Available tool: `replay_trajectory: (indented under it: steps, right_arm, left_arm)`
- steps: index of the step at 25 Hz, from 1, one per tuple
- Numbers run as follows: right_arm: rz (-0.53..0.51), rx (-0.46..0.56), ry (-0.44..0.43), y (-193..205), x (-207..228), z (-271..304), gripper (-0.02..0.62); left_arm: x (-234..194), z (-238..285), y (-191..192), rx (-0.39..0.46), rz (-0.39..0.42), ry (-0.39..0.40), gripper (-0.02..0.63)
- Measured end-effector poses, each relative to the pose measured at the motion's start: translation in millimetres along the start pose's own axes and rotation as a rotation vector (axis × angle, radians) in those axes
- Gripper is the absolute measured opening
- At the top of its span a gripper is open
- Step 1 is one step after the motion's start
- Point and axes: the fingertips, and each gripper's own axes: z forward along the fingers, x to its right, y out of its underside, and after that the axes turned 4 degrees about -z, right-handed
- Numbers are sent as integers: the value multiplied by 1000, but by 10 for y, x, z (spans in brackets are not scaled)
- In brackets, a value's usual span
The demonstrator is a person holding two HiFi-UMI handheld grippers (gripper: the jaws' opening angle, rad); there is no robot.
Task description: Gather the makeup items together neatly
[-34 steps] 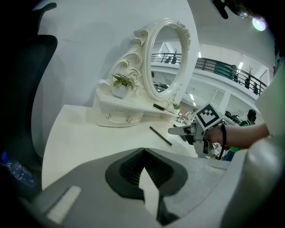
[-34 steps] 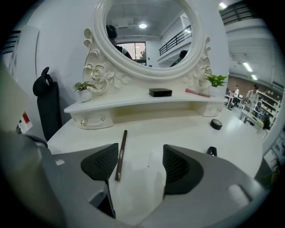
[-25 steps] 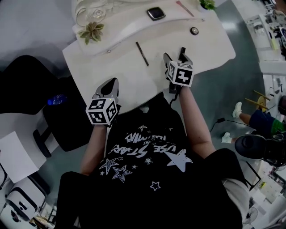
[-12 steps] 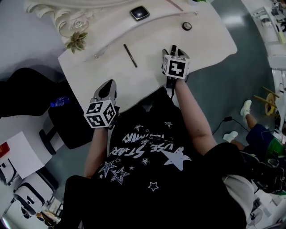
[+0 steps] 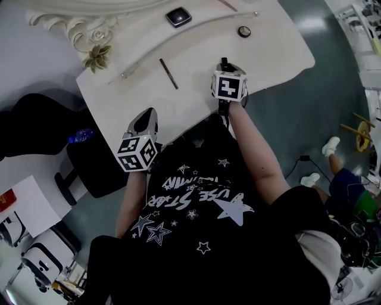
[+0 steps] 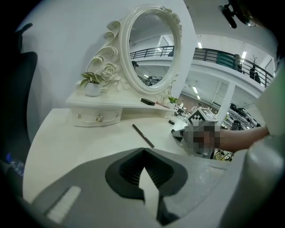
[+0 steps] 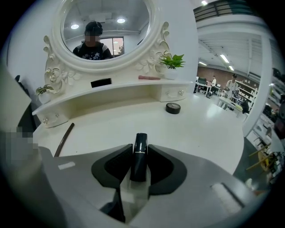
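Observation:
A dark lipstick tube [image 7: 140, 164] stands between the fingers of my right gripper [image 7: 140, 149], whose jaws have just been closing and now press on it from both sides. In the head view this right gripper [image 5: 224, 61] is over the middle of the white dressing table [image 5: 280, 65]. My left gripper [image 5: 149, 113] is at the table's front left edge, shut and holding nothing [image 6: 143, 150]. A thin dark pencil [image 5: 168, 73] lies between the two. A small round pot [image 7: 173, 107] sits to the right. A black square compact [image 5: 178, 16] and a pink stick [image 7: 149, 77] rest on the raised shelf.
An oval mirror [image 7: 107, 26] in an ornate white frame stands at the back, with small potted plants [image 7: 173, 61] beside it. A drawer unit [image 6: 98, 116] sits under the shelf. A black chair [image 5: 36, 128] is off the table's left side.
The right gripper's jaws have closed from wide open onto the lipstick tube. The head view has shifted, so the table sits a little higher and more to the left in the frame.

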Motion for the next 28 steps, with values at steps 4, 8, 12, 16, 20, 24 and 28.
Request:
replay_trajectory:
  steps: [4,8,12,16,20,24,28]
  right_arm:
    - [-27,-8,-14,-43,-27,-40,132]
    - [-59,11,-33,-164,-105,-134,132]
    - [-110,30,-105,-317,-365,-158,132]
    - [-179,48,-173,-415,-666,-159,132]
    - [-211,49,-216,-435,-940,-107,132]
    - [-241,49,-246,-460,-1156,-68,132]
    - [-276,41,-277,-447,-1365,-43,132]
  left_arm:
    - [-63,1,-108,32,-10,-4,0]
    - [-141,-9,-237,64,-27,-5,0]
    - [-245,-8,-332,87,-27,-6,0]
    - [-349,-46,-410,111,-37,-16,0]
    - [-502,-93,-446,123,-51,-30,0]
    - [-631,-124,-458,129,-62,-37,0]
    - [-708,-152,-446,130,-74,-35,0]
